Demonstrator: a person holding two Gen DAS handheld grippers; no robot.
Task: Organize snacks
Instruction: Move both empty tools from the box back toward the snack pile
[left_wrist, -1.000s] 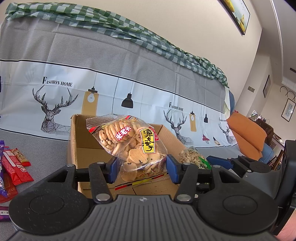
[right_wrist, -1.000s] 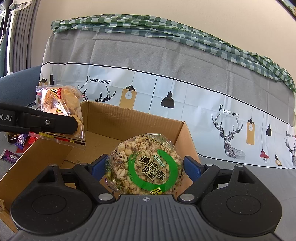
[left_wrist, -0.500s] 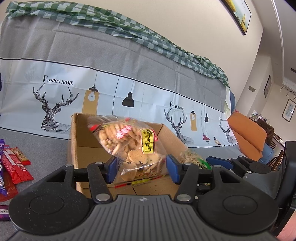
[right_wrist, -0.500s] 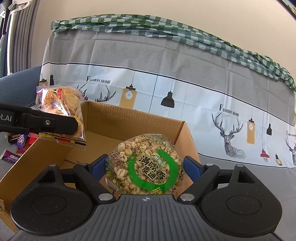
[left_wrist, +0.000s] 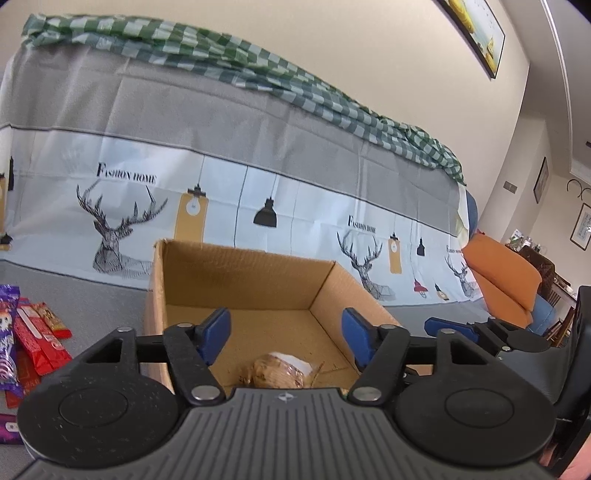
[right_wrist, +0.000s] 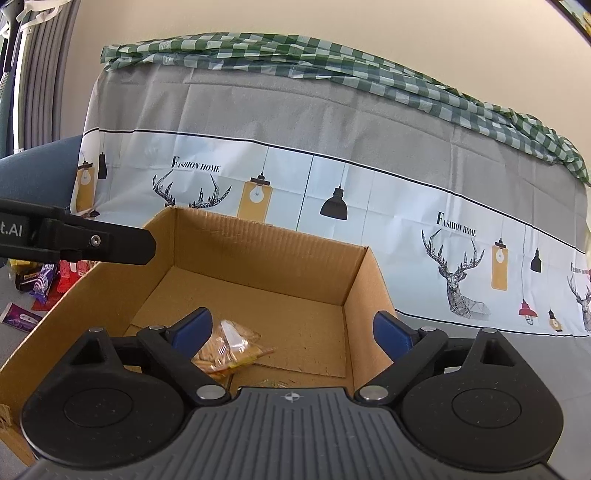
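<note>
Both jaw pairs have just been opening; the left gripper (left_wrist: 286, 332) and right gripper (right_wrist: 291, 330) stand wide apart, nothing held. If lowered carelessly, the biscuit bag (right_wrist: 229, 350) in the cardboard box (right_wrist: 266, 247) could be crushed, or the box rim caught and shifted.

Ahead of both grippers, a large printed cloth (left_wrist: 258, 155) hangs as a backdrop. Its upper part is grey, and its lower part is white with drawings of deer heads, hanging lamps and the words "Fashion Home". A green checked cloth (right_wrist: 332, 62) lies in folds along its top edge. Above this is a plain cream wall (left_wrist: 295, 44), and a framed picture (left_wrist: 476, 33) hangs high on the right side. Far to the right of the left gripper there is an orange cushion (left_wrist: 498, 288), with small frames (left_wrist: 583, 229) on the wall behind. Far to the left of the right gripper hangs a grey curtain (right_wrist: 40, 74), with a dark blue seat (right_wrist: 37, 173) below it.
</note>
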